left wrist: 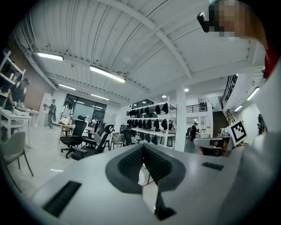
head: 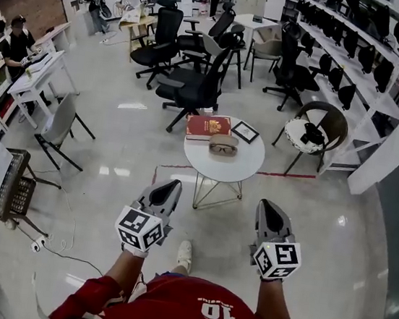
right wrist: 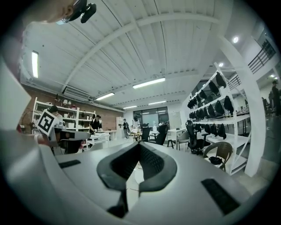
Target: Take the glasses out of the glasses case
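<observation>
On a small round white table (head: 245,170) ahead of me lies a tan glasses case (head: 223,147) with dark-rimmed glasses showing in it. Both grippers are held level over the floor, short of the table and apart from the case. My left gripper (head: 170,186) points at the table's near left edge, my right gripper (head: 266,204) at its near right. In the left gripper view the left gripper (left wrist: 143,147) has its jaws closed together with nothing between them. The right gripper (right wrist: 139,145) looks the same in its own view.
A red box (head: 208,127) and a small black frame (head: 245,132) share the table behind the case. Black office chairs (head: 194,89) stand beyond it, a wicker chair (head: 312,133) to the right, a grey chair (head: 58,125) and a basket (head: 17,186) to the left. People stand at desks far left.
</observation>
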A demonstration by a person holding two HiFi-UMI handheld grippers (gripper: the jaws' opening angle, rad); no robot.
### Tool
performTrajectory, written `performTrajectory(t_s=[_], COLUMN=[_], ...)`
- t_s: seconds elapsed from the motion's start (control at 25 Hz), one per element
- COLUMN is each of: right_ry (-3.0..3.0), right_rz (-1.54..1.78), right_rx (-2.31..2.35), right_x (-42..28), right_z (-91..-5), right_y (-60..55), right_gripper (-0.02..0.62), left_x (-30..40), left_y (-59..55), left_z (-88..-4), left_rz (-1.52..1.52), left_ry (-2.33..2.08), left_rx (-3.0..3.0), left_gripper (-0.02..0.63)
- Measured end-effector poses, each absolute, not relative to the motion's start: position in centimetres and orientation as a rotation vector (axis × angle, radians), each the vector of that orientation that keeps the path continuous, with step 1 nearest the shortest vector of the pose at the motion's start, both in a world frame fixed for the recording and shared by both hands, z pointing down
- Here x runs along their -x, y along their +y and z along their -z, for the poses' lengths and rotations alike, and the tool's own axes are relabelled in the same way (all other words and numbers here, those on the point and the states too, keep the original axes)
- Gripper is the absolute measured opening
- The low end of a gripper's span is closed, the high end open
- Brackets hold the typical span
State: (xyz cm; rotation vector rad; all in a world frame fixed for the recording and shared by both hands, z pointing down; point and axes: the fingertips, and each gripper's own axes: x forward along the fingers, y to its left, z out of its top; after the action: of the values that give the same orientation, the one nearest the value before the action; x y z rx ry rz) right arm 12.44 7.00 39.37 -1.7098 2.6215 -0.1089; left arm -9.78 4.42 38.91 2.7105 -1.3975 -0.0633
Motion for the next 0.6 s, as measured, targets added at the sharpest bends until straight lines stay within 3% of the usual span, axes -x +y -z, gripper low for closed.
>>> performTrajectory(t_s=[0.6], right_ry=[2.594], right_rz=[0.101], right_rx=[1.747], right_x=[-10.2], right_z=[-36.7], right_y=[-5.7], right_gripper=[0.015], left_x=[11.7], left_y=[-9.0], left_z=[-36.8], left_rz=[0.078], left_ry=[-1.302], left_rx=[-2.724], left_gripper=[0.008])
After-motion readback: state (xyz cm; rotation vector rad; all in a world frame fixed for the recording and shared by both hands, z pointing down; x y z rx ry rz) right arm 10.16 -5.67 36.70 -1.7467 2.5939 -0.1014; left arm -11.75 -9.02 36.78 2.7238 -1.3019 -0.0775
